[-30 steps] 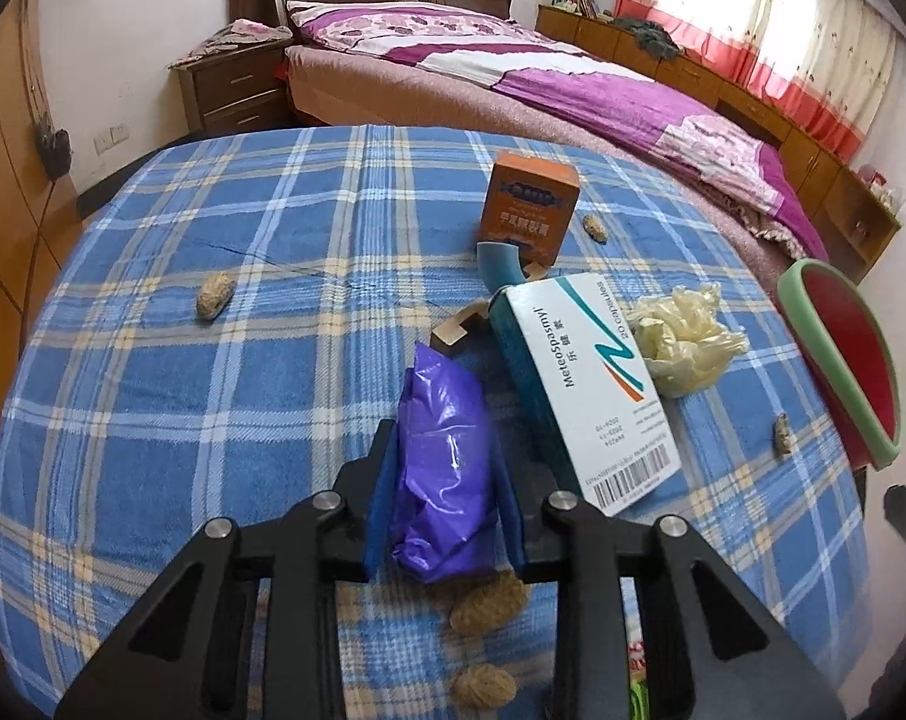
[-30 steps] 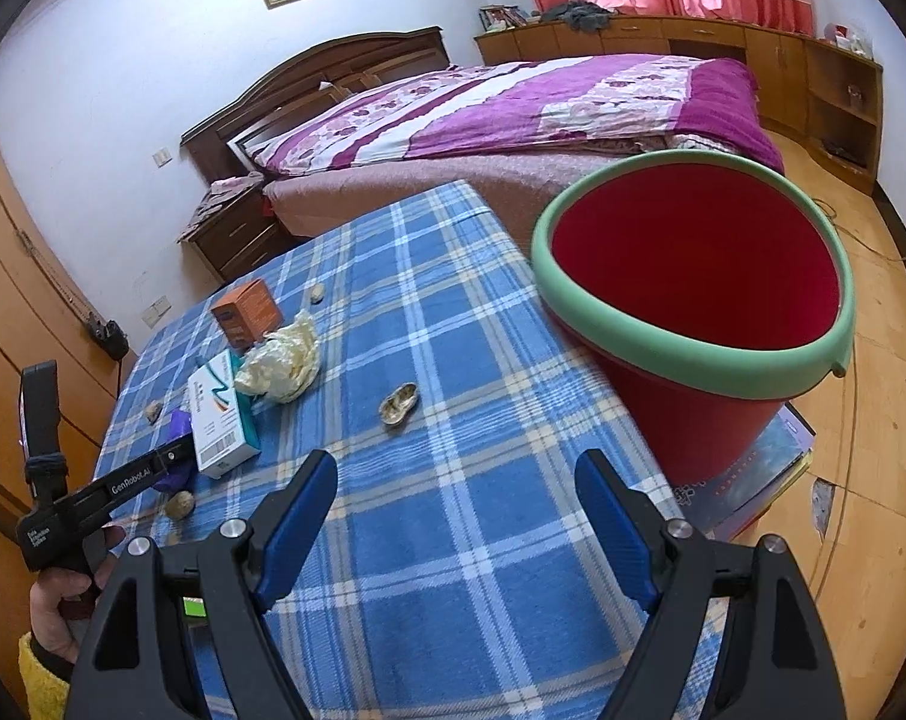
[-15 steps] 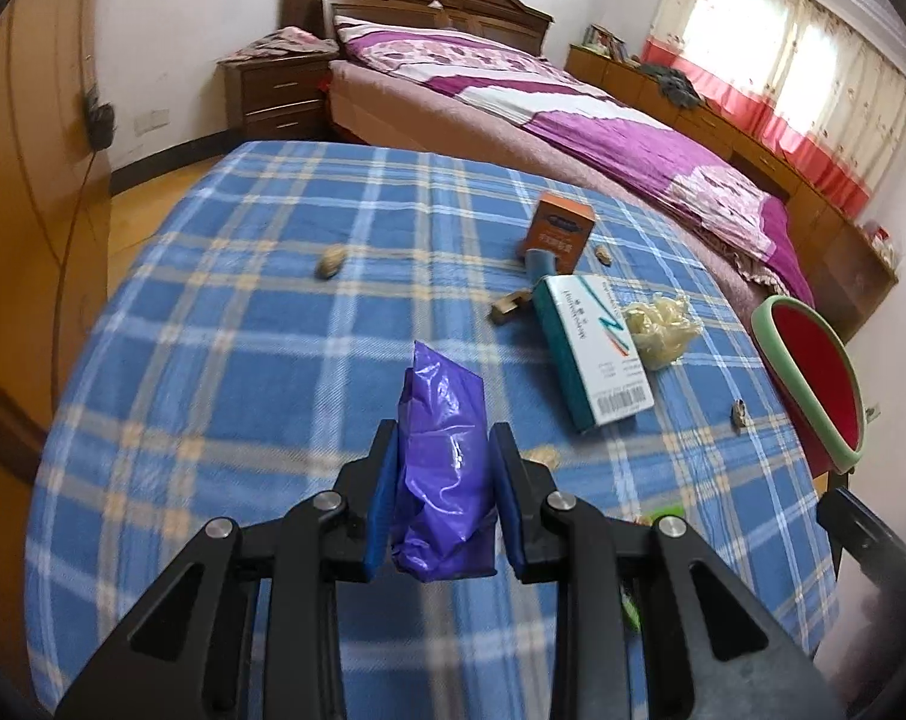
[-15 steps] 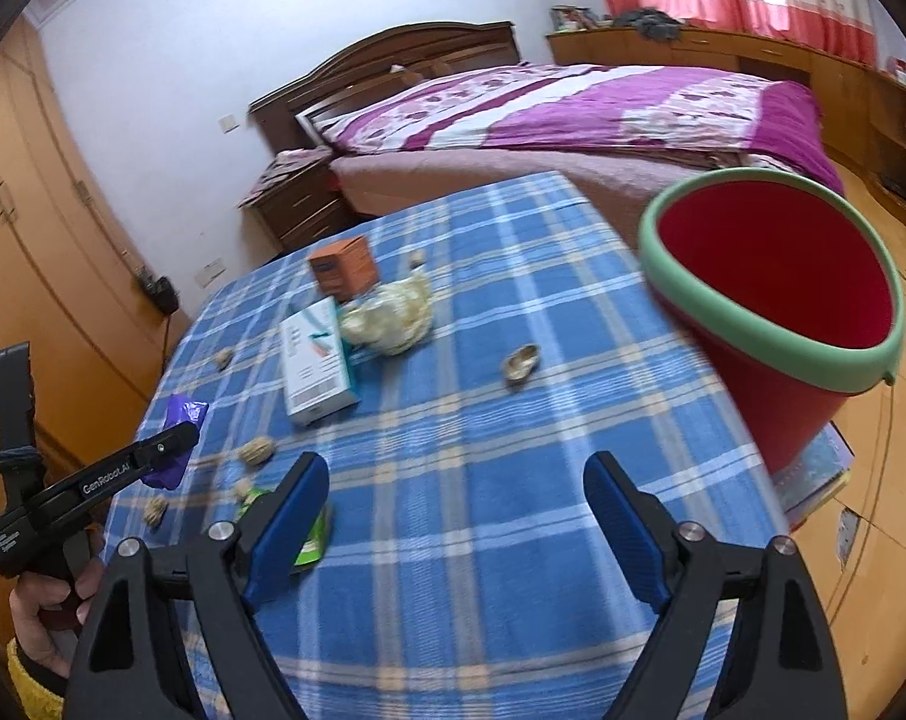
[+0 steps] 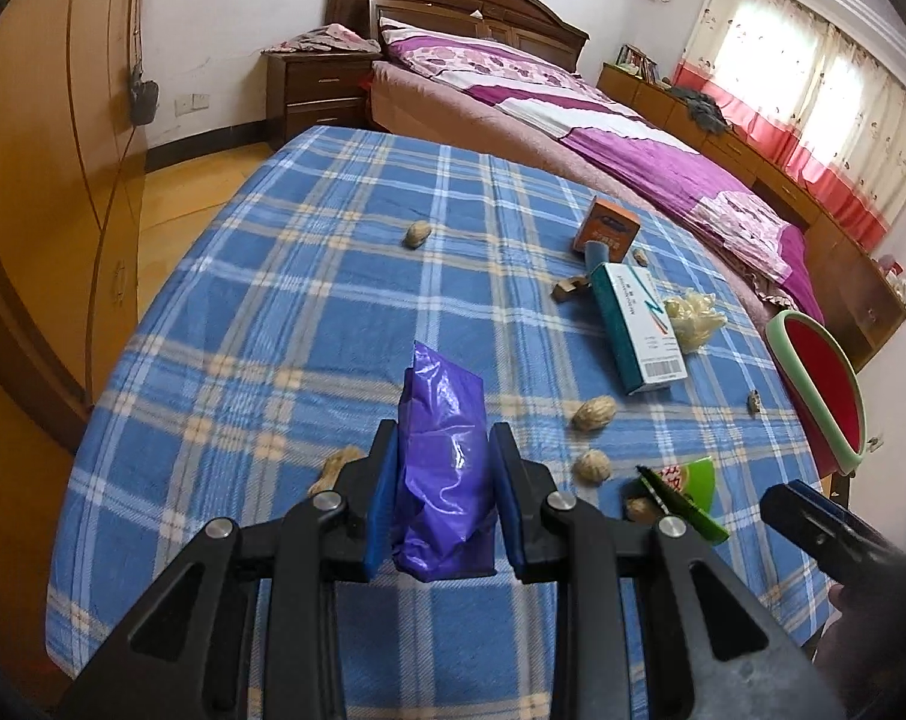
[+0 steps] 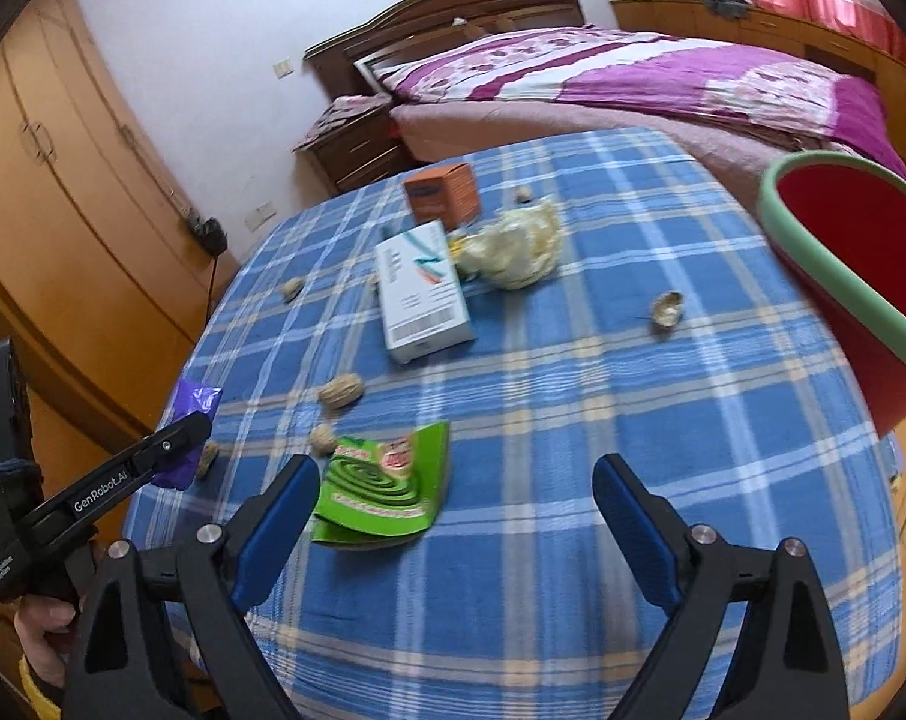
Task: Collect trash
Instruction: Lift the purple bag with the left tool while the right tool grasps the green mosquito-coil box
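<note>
My left gripper is shut on a crumpled purple plastic wrapper and holds it above the near left part of the table; the wrapper also shows in the right wrist view. My right gripper is open and empty above the table's near edge, just behind a green coil-pattern packet. A red bucket with a green rim stands off the table's right side. A white and teal box, an orange box and a crumpled yellowish bag lie further back.
Several peanut shells are scattered on the blue plaid tablecloth. A bed with purple bedding stands behind the table. Wooden wardrobes line the left wall.
My left gripper has lifted and pulled back with the purple wrapper, away from the boxes. My right gripper has swung left from the bucket toward the green packet.
</note>
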A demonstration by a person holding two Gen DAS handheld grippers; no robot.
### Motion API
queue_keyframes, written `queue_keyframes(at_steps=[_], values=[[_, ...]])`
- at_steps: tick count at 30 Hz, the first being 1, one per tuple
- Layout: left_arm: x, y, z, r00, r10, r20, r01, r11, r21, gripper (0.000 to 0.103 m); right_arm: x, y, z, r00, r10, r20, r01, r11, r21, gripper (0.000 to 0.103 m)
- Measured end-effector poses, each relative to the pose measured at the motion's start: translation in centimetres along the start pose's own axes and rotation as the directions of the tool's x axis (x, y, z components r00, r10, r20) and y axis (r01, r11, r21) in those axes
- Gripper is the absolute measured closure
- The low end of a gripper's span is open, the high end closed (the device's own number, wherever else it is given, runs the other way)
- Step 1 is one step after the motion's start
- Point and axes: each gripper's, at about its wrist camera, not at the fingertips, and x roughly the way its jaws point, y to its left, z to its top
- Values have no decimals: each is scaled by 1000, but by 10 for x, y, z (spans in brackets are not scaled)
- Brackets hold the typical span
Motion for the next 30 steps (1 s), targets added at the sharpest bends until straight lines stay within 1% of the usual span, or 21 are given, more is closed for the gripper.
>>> queue_keyframes(at_steps=[10,15,18,20,24,26,30], values=[[0,11,-5,1000,-13,4,13,1000,-18,72,28,25,-5,999,-14,-52,10,997,-77,9],[-1,15,-9,1000,-25,-1,24,999,-22,72,38,28,-7,998,-22,-65,18,997,-69,9],[-4,16,-10,1000,-30,6,31,999,-19,72,43,28,-8,997,-29,-73,24,997,-68,20],[-6,17,-11,999,-34,11,34,999,-18,72,45,31,-8,997,-46,-64,41,996,-81,24],[-7,16,-11,999,-37,15,37,999,-19,72,46,33,-8,997,-53,-56,48,995,-91,42],[-7,16,-11,999,-38,14,39,999,-18,72,45,33,-9,998,-49,-50,44,995,-95,43],[-6,13,-10,999,-41,9,41,999,-15,72,39,34,-10,999,-47,-28,44,993,-106,50]])
